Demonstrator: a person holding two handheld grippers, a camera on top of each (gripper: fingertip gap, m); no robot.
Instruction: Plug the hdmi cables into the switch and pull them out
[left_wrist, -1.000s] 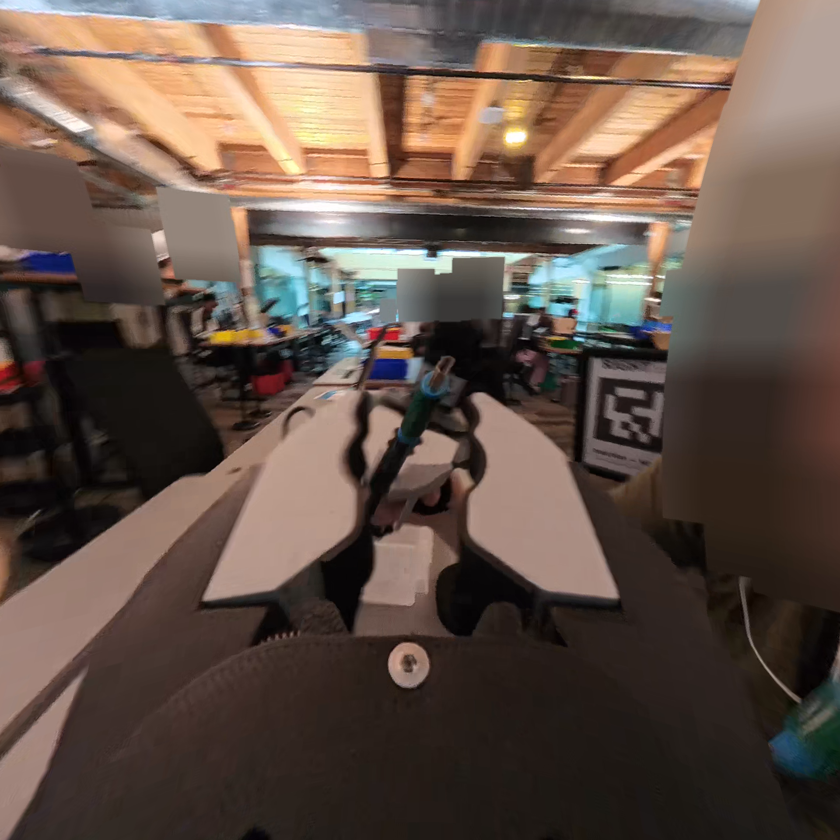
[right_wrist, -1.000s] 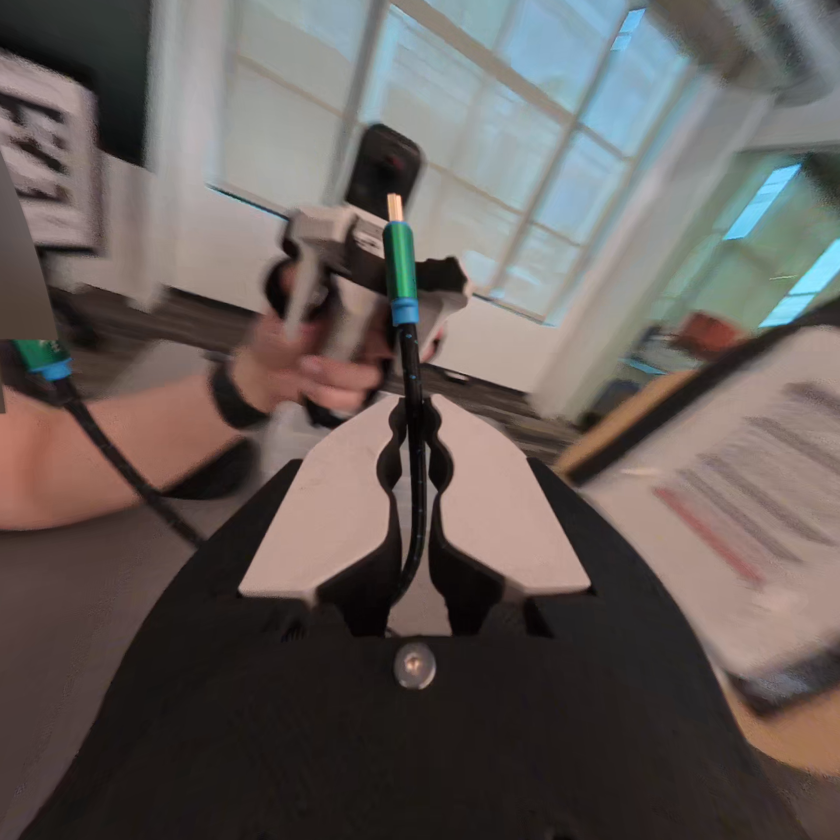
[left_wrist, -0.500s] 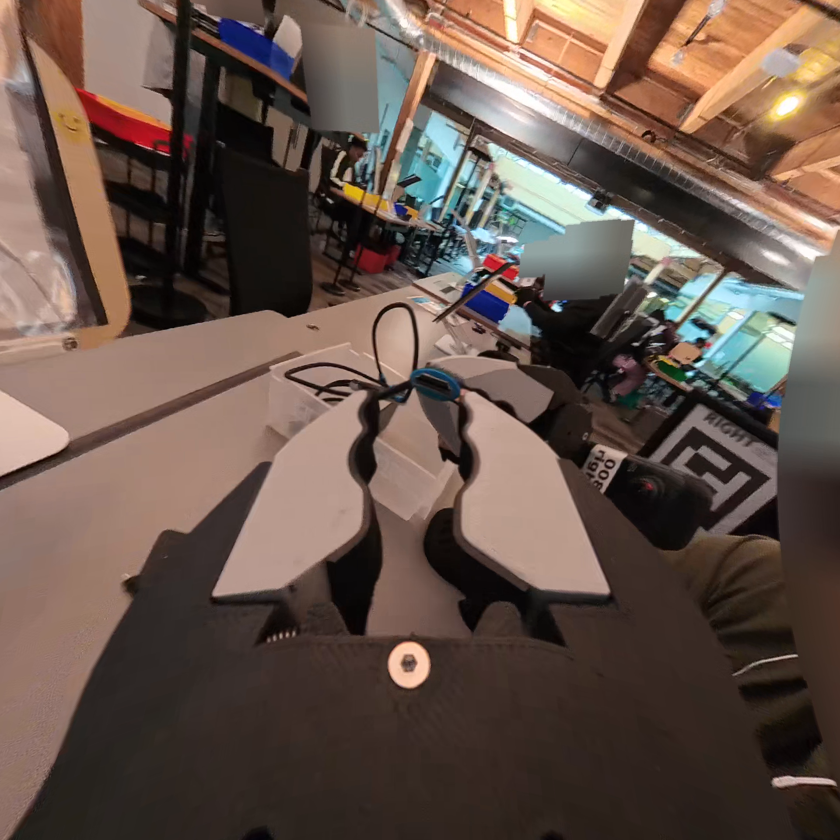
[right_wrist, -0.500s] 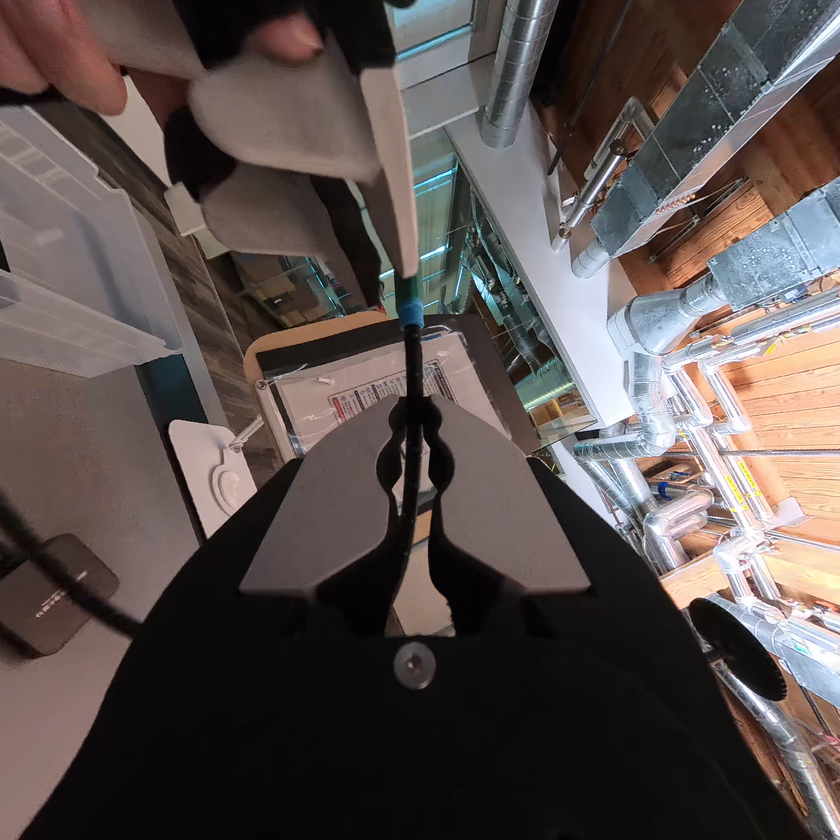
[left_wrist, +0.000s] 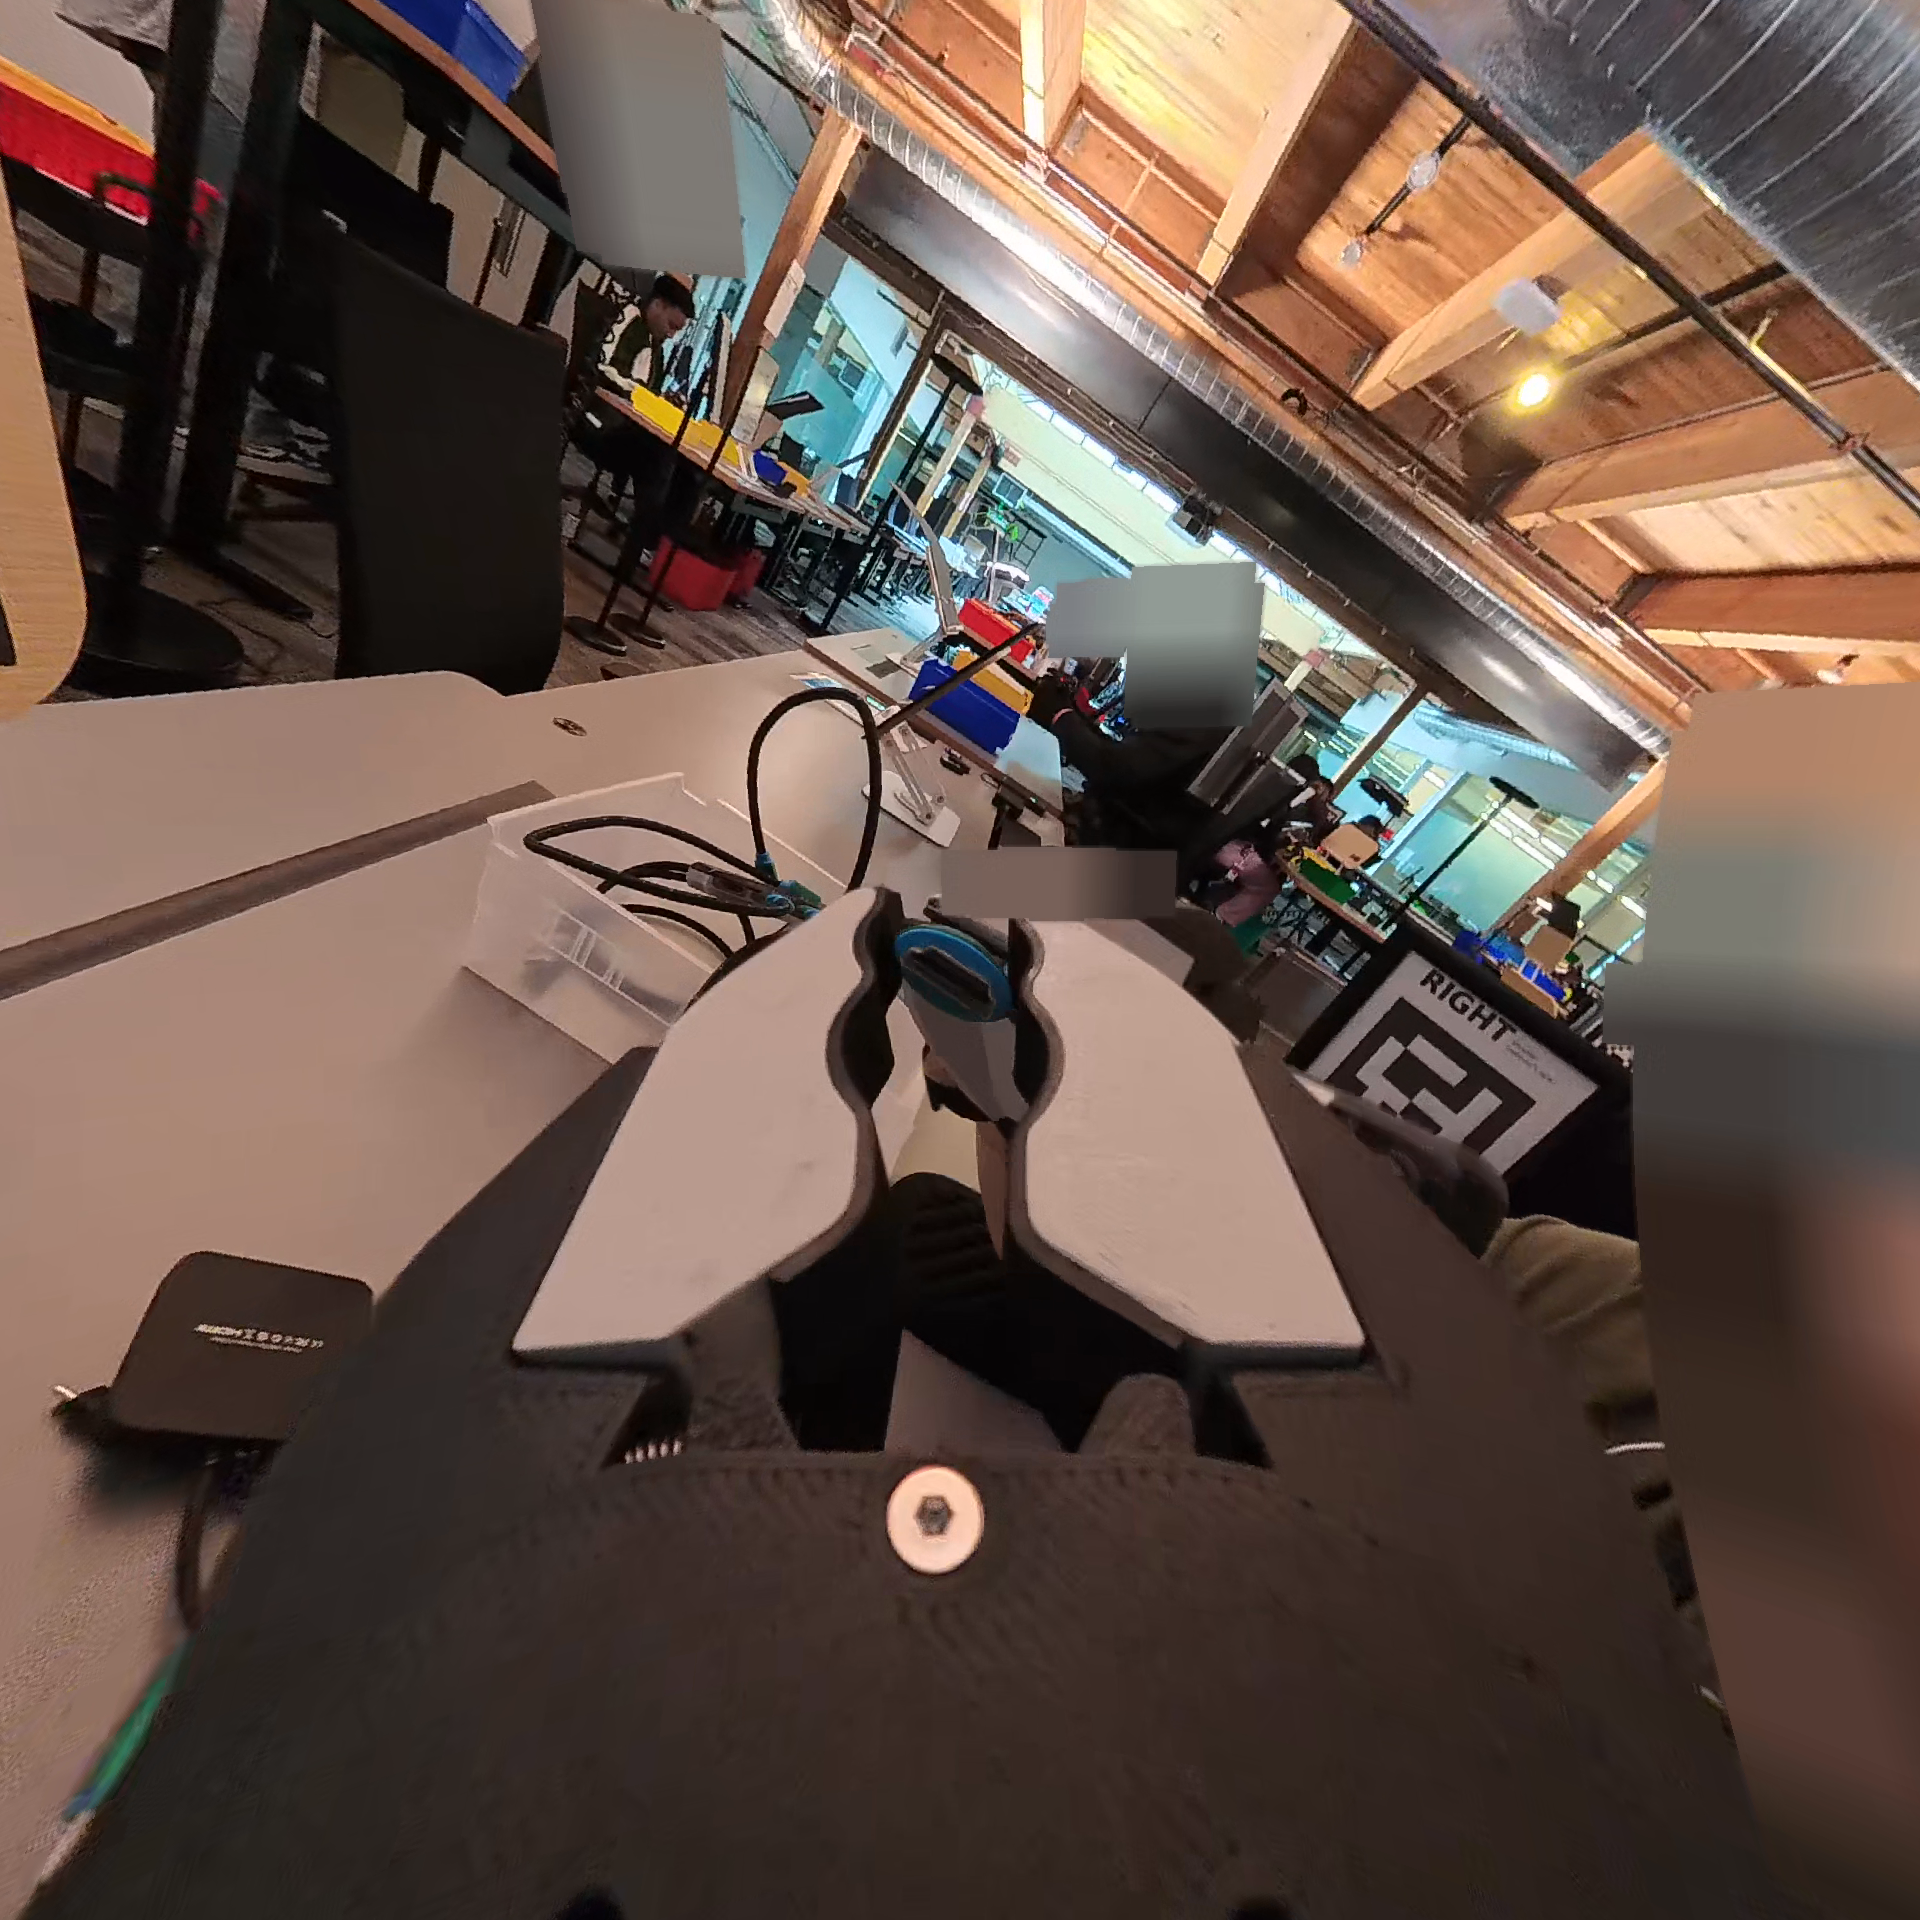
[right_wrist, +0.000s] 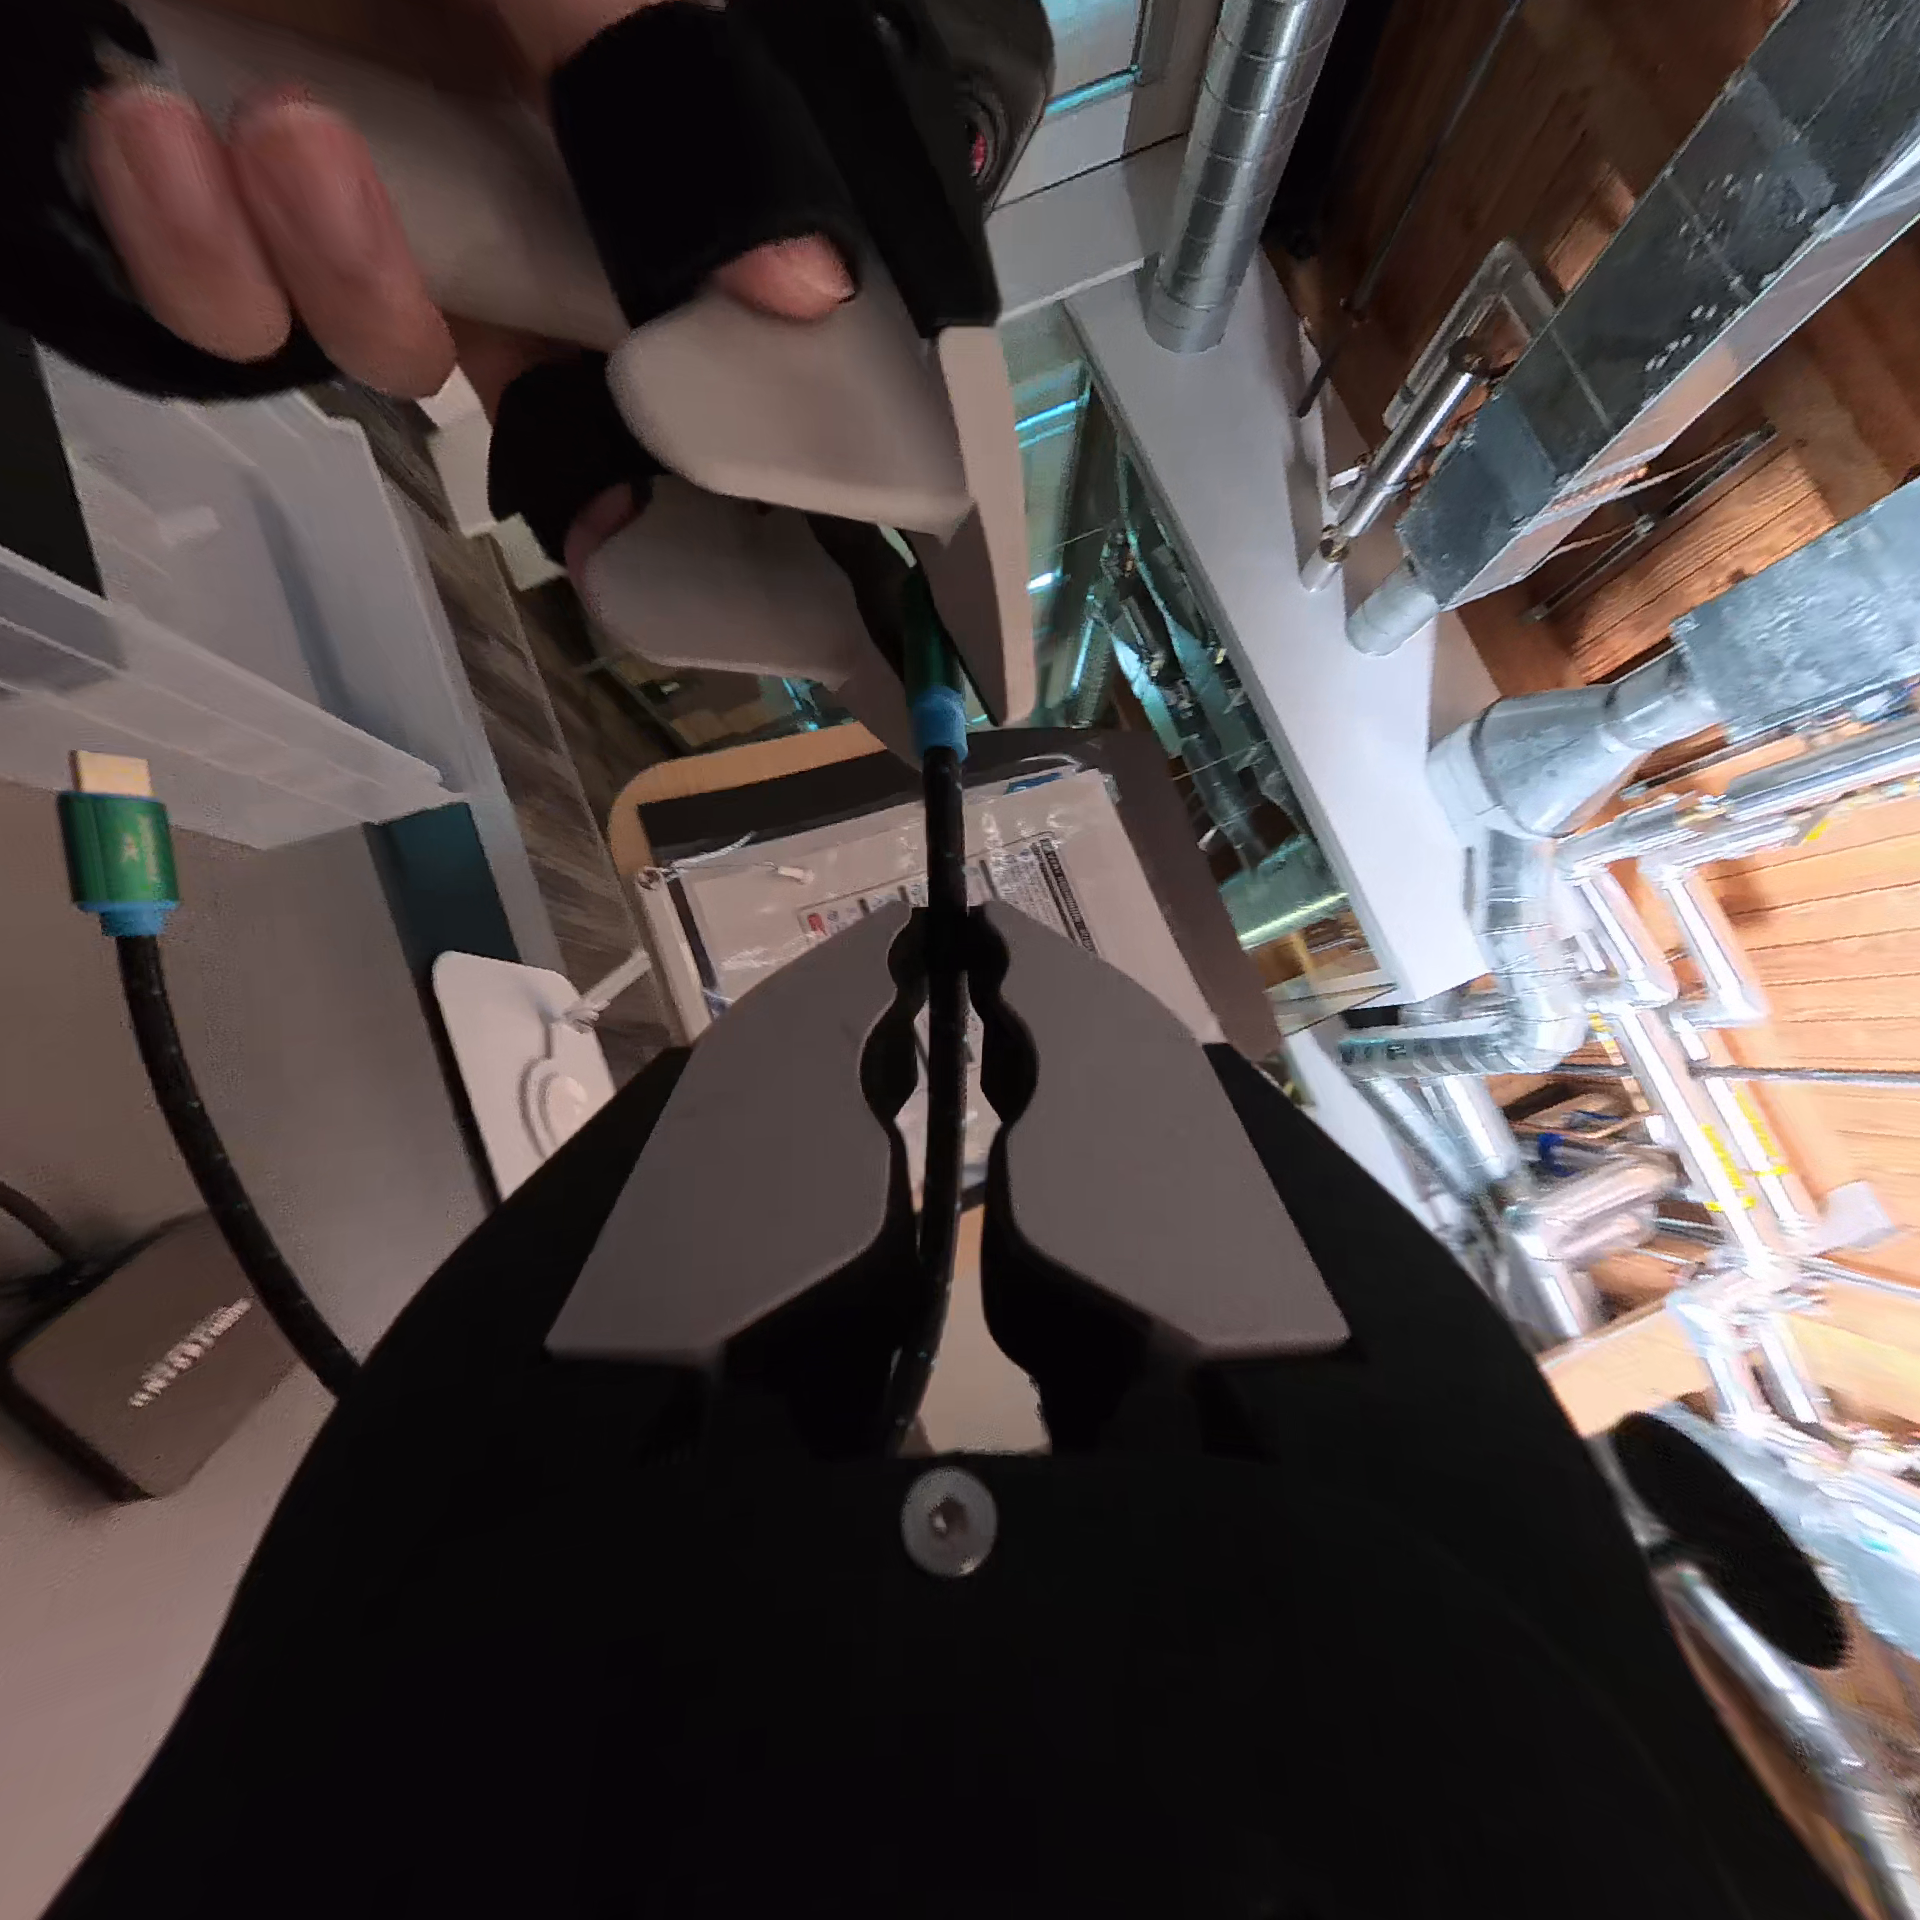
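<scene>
My right gripper (right_wrist: 945, 914) is shut on a black braided HDMI cable (right_wrist: 940, 1039) just below its plug. The green plug with a blue collar (right_wrist: 928, 675) sticks out ahead into my left gripper (left_wrist: 951, 925), whose fingers close on it; in the left wrist view it shows end-on as a blue ring (left_wrist: 948, 971). The left gripper's grey fingers (right_wrist: 831, 447) and a gloved hand fill the top of the right wrist view. The black HDMI switch (left_wrist: 239, 1340) lies on the grey table, and it also shows in the right wrist view (right_wrist: 145, 1361). A second green plug (right_wrist: 114, 842) stands free beside it.
A clear plastic bin (left_wrist: 582, 935) with several coiled cables sits on the table (left_wrist: 260, 1039) beyond the switch. A white pad (right_wrist: 520, 1070) and a board with a bagged sheet (right_wrist: 790, 894) lie past my right gripper. A marker board (left_wrist: 1444, 1081) stands at the right.
Both views have swung from the room down toward the table. My left gripper has closed in around the plug that my right gripper holds up by its cable. The switch has come into view.
</scene>
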